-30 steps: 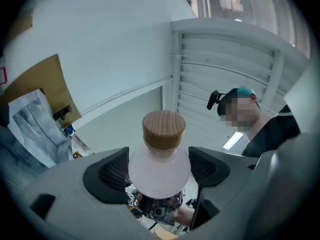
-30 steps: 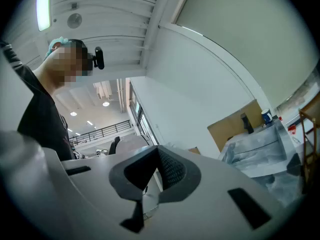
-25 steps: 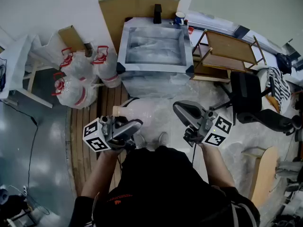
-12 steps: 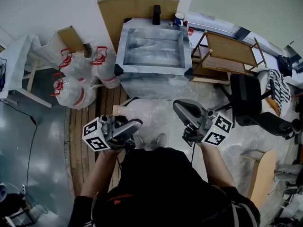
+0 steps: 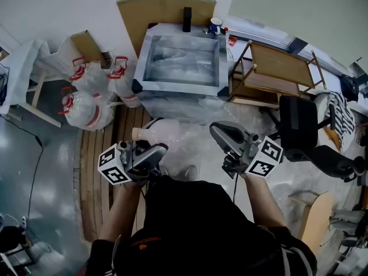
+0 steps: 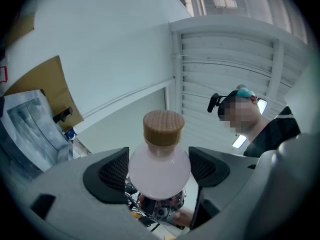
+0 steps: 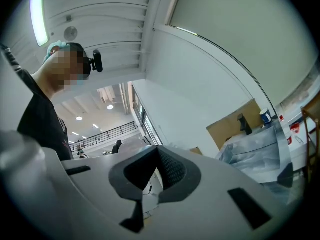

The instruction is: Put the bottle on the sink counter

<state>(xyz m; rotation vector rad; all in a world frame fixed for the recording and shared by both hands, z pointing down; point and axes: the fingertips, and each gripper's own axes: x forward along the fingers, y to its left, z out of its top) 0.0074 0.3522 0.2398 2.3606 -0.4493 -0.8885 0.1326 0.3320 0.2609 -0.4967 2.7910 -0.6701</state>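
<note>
Clamped from both sides, the jaws of the left gripper (image 6: 159,165) hold the pale, translucent plastic bottle (image 5: 165,132) at its rounded shoulder, with its ribbed tan cap (image 6: 163,128) pointing away. Jaws of the right gripper (image 7: 156,159) are pressed together on nothing. Over the last second the plastic-wrapped steel sink (image 5: 175,87) has slid a little leftward in the head view, while both grippers kept their places low in front of the person. I judge the carry is under way, with the bottle well short of the counter rim. Its smooth, bulbous walls could slip; the dark textured pads should help
</note>
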